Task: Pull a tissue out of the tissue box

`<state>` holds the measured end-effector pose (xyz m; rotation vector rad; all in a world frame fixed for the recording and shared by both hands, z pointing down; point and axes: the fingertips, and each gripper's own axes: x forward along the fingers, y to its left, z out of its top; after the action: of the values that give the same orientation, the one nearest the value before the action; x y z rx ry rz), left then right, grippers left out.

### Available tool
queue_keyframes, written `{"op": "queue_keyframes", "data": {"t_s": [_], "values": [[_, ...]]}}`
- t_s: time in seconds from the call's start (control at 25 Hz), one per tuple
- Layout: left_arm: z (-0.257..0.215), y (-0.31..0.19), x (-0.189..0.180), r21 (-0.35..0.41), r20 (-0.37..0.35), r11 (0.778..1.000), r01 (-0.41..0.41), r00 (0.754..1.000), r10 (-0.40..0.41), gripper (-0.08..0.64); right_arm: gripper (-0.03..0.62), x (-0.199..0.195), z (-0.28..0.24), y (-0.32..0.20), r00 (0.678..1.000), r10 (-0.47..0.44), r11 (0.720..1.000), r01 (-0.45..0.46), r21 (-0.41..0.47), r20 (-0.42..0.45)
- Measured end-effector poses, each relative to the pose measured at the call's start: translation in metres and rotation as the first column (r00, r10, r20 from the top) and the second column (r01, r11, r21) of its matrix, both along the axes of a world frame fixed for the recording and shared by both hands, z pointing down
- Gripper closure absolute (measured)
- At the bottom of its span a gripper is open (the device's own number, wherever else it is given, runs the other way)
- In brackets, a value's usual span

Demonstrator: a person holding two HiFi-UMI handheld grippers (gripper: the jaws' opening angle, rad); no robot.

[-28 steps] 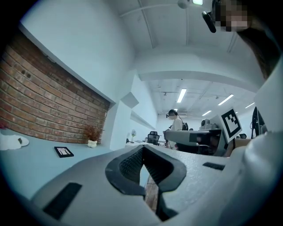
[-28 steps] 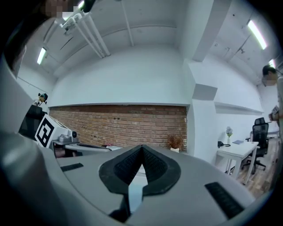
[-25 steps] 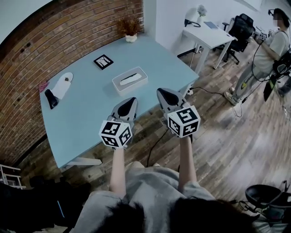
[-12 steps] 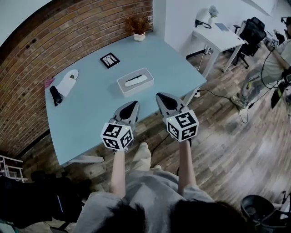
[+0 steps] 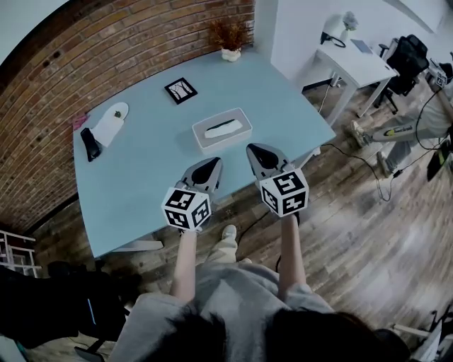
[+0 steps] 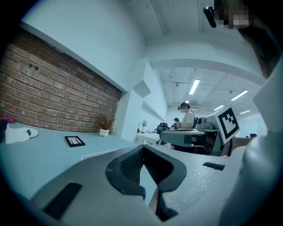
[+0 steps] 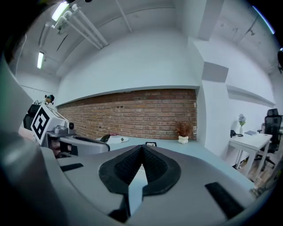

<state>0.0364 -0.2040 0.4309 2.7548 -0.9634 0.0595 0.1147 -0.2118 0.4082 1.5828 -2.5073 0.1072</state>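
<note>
Approach step: left gripper [image 5: 207, 170] and right gripper [image 5: 259, 155], jaws together and empty, hover just near of the tissue box [image 5: 204, 141]; next move likely calls for opening one onto the protruding tissue [image 5: 224, 129].

An open-plan office: a white desk [image 5: 356, 62] and black swivel chair [image 5: 408, 56] at the head view's upper right, a brick wall [image 5: 106, 42] across its upper left, wood-plank floor [image 5: 368, 226] at right, ceiling tube lights [image 7: 59, 10] at the right gripper view's upper left.
</note>
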Motion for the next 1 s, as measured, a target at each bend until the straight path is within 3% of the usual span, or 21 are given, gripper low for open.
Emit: {"op": "queue_keyframes", "data": {"t_s": [0.44,0.72,0.88,1.0], "values": [[0.027,-0.071,0.000,-0.072,0.048,0.997,-0.004,0.999,0.007,0.557,0.593,0.000,0.036,-0.076,0.999,-0.044,0.994,0.046,-0.100,0.020],[0.040,-0.107,0.000,-0.120,0.040,0.993,-0.011,0.999,0.016,0.557,0.593,-0.016,0.050,-0.115,0.991,-0.135,0.978,0.137,-0.158,0.018],[0.045,-0.122,-0.004,-0.137,0.037,0.991,0.010,0.999,-0.005,0.557,0.592,-0.020,0.062,-0.137,0.982,-0.183,0.966,0.171,-0.194,-0.046],[0.050,-0.126,-0.006,-0.163,0.040,0.986,0.043,0.999,-0.037,0.557,0.592,-0.021,0.079,-0.144,0.956,-0.266,0.939,0.228,-0.256,-0.126]]}}
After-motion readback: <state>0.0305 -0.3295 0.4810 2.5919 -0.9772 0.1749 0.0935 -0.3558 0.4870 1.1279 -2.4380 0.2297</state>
